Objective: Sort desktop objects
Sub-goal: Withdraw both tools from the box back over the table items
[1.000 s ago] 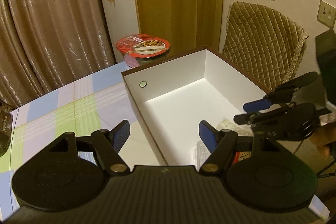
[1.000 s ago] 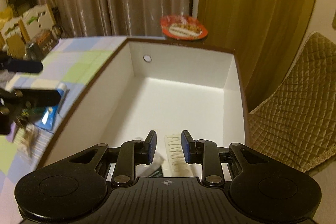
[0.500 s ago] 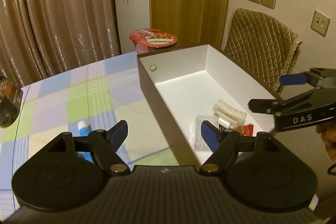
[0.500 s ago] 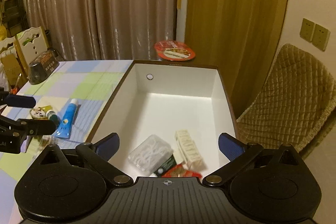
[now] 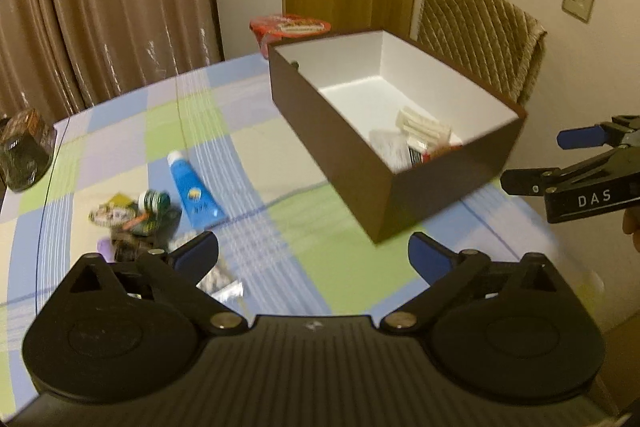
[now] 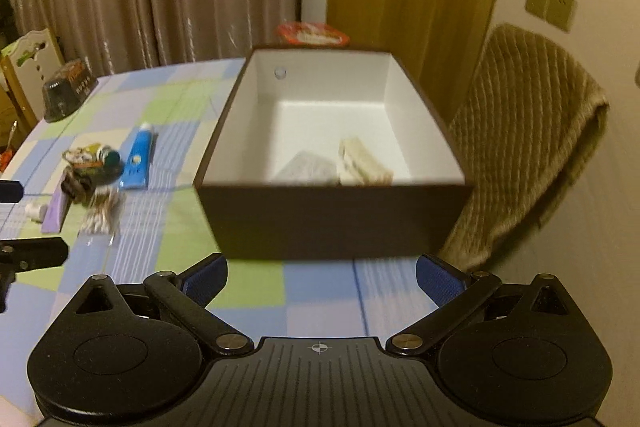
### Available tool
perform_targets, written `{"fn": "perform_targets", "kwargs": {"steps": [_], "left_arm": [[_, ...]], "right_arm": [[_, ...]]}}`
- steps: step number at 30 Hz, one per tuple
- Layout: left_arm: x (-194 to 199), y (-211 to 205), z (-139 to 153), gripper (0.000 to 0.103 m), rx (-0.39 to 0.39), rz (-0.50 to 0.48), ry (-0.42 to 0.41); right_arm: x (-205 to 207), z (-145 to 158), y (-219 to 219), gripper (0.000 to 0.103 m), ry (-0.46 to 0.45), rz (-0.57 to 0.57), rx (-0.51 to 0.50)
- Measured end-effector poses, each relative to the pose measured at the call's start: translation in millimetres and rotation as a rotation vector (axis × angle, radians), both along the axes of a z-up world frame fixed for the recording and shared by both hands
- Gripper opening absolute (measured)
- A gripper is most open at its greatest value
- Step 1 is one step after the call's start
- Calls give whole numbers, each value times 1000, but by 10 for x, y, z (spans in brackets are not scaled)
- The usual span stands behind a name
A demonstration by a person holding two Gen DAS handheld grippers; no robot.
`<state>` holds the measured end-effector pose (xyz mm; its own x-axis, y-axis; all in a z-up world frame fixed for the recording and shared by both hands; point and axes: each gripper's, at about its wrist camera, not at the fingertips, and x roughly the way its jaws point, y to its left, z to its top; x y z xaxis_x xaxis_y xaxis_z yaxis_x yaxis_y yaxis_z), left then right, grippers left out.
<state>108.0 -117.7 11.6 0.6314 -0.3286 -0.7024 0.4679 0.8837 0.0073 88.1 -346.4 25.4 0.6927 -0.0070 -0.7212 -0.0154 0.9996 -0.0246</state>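
Brown box (image 6: 332, 219) holds white packets; blue tube (image 6: 138, 157) left of it; only left-wrist view shows red packet (image 5: 430, 155) inside; left gripper (image 5: 313, 254) and right gripper (image 6: 322, 277) both spread, empty.

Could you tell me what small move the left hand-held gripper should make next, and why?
Probably swing left and down toward the blue tube. The left hand-held gripper is open and empty above the tablecloth, a few items already lie in the box, and the tube lies apart from the cluttered pile, so it looks like the easiest thing to grasp next.
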Motion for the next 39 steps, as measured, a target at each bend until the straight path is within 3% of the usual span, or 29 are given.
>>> {"fn": "perform_targets", "kwargs": {"steps": [7, 16, 39], "left_arm": [[-263, 392, -103, 102, -2, 25, 40], [-415, 832, -152, 102, -32, 99, 88], [-343, 1143, -262, 102, -24, 195, 113]], "right_arm": [[-185, -116, 282, 103, 45, -14, 41], [-99, -141, 722, 103, 61, 74, 12], [33, -274, 1078, 103, 95, 188, 16]]}}
